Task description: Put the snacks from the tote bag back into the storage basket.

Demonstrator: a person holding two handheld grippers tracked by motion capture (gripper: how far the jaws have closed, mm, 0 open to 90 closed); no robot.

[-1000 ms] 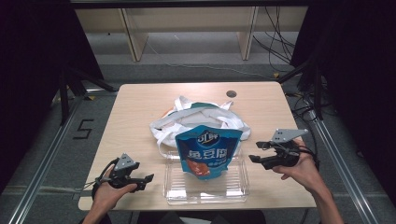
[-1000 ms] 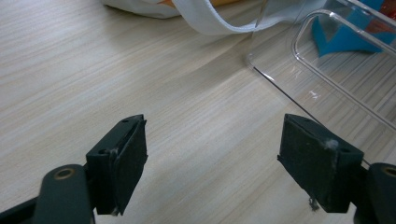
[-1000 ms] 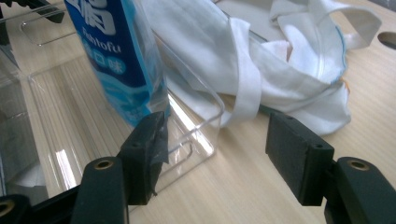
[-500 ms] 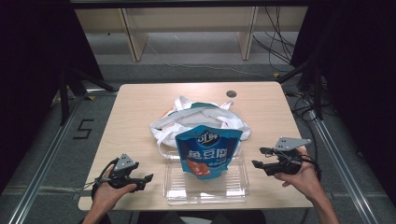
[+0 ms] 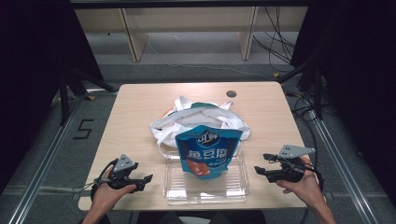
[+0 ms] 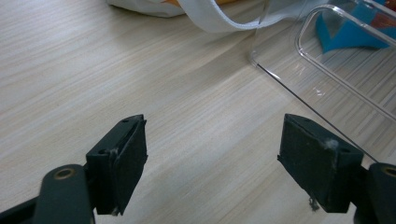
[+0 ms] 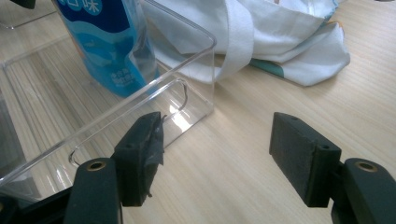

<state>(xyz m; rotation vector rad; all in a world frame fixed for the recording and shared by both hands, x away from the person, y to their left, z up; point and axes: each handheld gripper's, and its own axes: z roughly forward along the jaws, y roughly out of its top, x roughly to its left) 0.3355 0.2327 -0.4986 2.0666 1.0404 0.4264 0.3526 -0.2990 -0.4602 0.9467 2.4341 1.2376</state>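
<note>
A blue snack bag (image 5: pixel 208 150) stands upright in a clear plastic tray (image 5: pixel 205 189) near the table's front edge. Behind it lies a white cloth tote bag (image 5: pixel 198 119). My left gripper (image 5: pixel 145 178) rests low on the table left of the tray, open, with bare wood between its jaws; its own view shows the tray's corner (image 6: pixel 280 70) ahead. My right gripper (image 5: pixel 259 170) is right of the tray, open; its jaws have just been opening with nothing between them. In its view the tray wall (image 7: pixel 187 88), the snack bag (image 7: pixel 107 42) and the tote bag (image 7: pixel 289 42) lie ahead.
A small dark round hole (image 5: pixel 230 94) sits near the table's far right. The wooden table (image 5: pixel 135 112) has bare wood at the left and right. Metal floor rails (image 5: pixel 42 158) run beside the table, and cables (image 5: pixel 303 112) lie at the right.
My right gripper has sunk toward the table and come nearer the front edge. The left gripper, the snack bag and the tray have not moved.
</note>
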